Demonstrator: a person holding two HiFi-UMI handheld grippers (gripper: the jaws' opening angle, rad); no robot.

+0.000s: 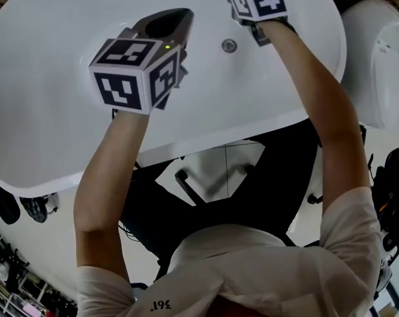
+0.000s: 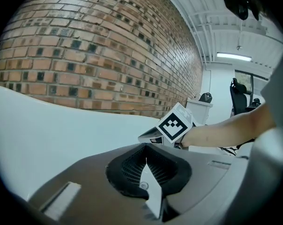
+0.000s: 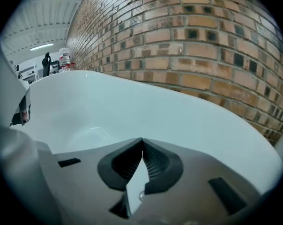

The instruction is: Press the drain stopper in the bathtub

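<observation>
Jaws on left gripper [image 2: 145, 146] and right gripper [image 3: 142, 139] are closed, empty. Between them on the bathtub [image 1: 47, 65] floor, the drain stopper [image 1: 229, 45] looks rigid and slick: probably push its centre, no grasp.

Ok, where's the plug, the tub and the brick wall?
drain stopper [image 1: 229, 45]: head view, on its round metal top.
bathtub [image 1: 47, 170]: head view, on the white near rim.
brick wall [image 3: 202, 55]: right gripper view, on the bricks mid-wall.
</observation>
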